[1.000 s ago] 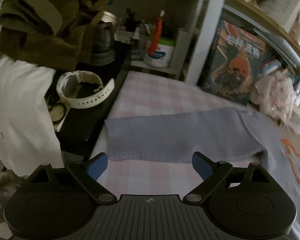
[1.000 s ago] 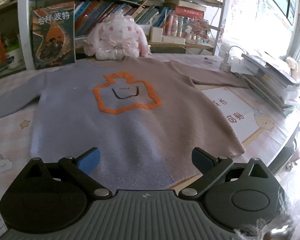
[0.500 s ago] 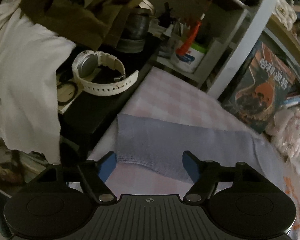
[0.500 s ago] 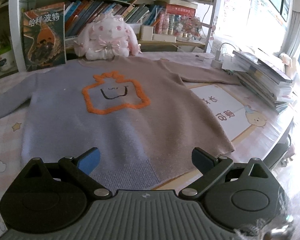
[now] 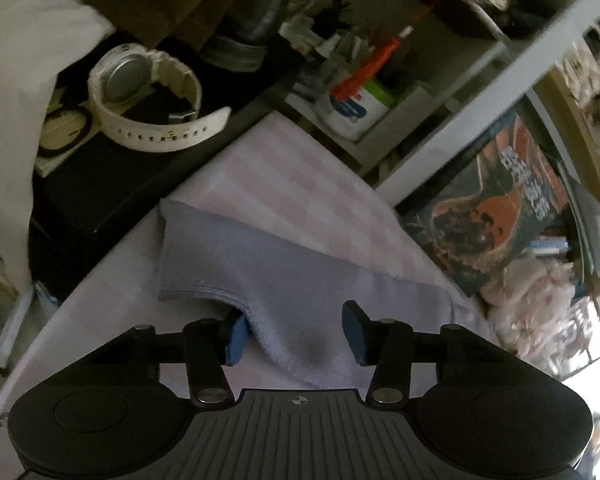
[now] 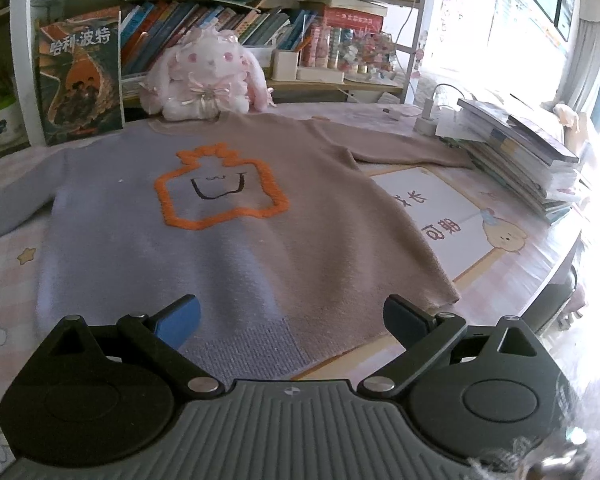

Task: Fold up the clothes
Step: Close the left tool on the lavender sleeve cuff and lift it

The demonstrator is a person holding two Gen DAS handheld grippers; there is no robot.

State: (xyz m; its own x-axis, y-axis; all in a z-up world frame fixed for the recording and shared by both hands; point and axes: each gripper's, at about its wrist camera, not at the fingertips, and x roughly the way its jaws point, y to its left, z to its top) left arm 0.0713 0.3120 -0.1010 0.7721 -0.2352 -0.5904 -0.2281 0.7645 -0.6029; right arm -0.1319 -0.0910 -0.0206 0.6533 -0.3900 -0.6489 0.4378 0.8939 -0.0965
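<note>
The two-tone lilac-and-beige knitted sweater [image 6: 236, 232] with an orange outlined motif lies flat, front up, on the pink checked tablecloth [image 6: 4, 264], filling the centre of the right wrist view. The right gripper [image 6: 292, 322] hovers at lower centre with jaws wide apart, holding nothing. In the left wrist view, the left gripper [image 5: 298, 338] straddles the cuff of the lilac sleeve [image 5: 260, 276] at lower centre, jaws partly apart, cloth edge bunched between them.
</note>
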